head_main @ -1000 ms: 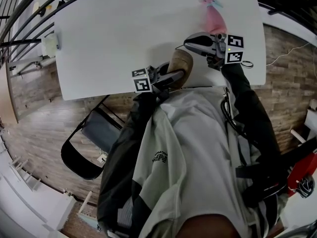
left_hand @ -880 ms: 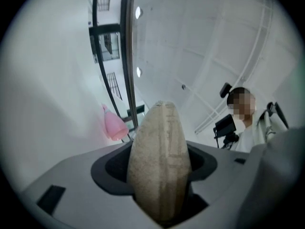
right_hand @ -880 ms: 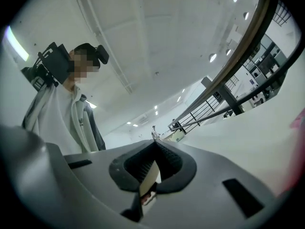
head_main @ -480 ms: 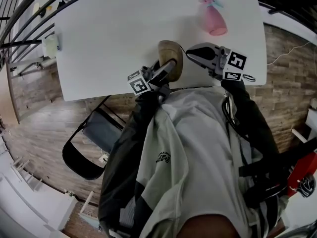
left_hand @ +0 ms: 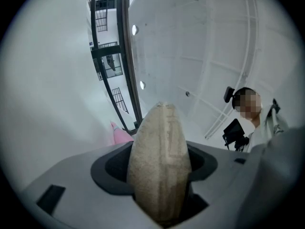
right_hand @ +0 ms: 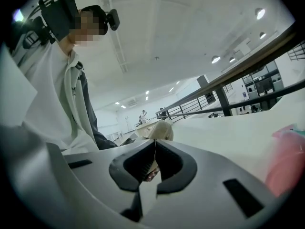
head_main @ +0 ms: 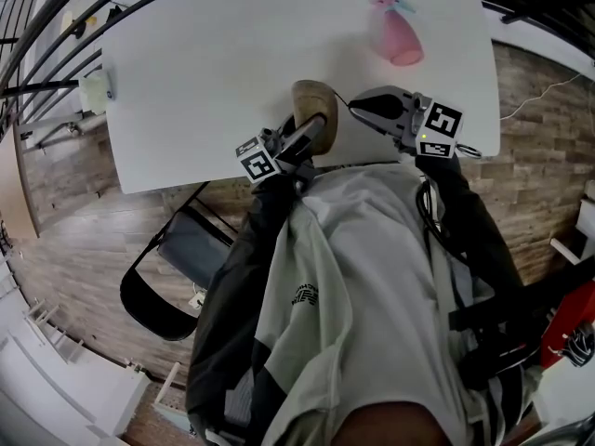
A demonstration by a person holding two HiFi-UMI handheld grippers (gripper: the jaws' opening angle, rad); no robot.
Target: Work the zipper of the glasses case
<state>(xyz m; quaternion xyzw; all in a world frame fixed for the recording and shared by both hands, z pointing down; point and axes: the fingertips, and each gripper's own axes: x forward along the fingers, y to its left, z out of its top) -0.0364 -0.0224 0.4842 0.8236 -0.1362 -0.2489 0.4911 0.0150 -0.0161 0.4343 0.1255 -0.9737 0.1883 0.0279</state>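
The tan fabric glasses case [head_main: 314, 98] is held over the white table's [head_main: 214, 63] near edge, one end in my left gripper [head_main: 311, 133], which is shut on it. In the left gripper view the case [left_hand: 159, 137] stands on end between the jaws of the left gripper [left_hand: 159, 175], its zipper seam facing the camera. My right gripper [head_main: 354, 104] is just right of the case, and a thin dark pull runs from the case to its tip. In its own view the right gripper [right_hand: 155, 144] is shut, with a small tab pinched behind the tips and the case [right_hand: 161, 129] just beyond.
A pink spray bottle [head_main: 395, 35] lies at the table's far right, also visible as the pink bottle [right_hand: 286, 166] in the right gripper view. A black chair [head_main: 172, 268] stands on the wood floor by the table's near edge. Dark railings [head_main: 37, 26] run past the table's left side.
The left gripper has carried the case a little left and farther over the table. The right gripper has drawn back toward the person, uncovering the pink bottle, and stayed shut.
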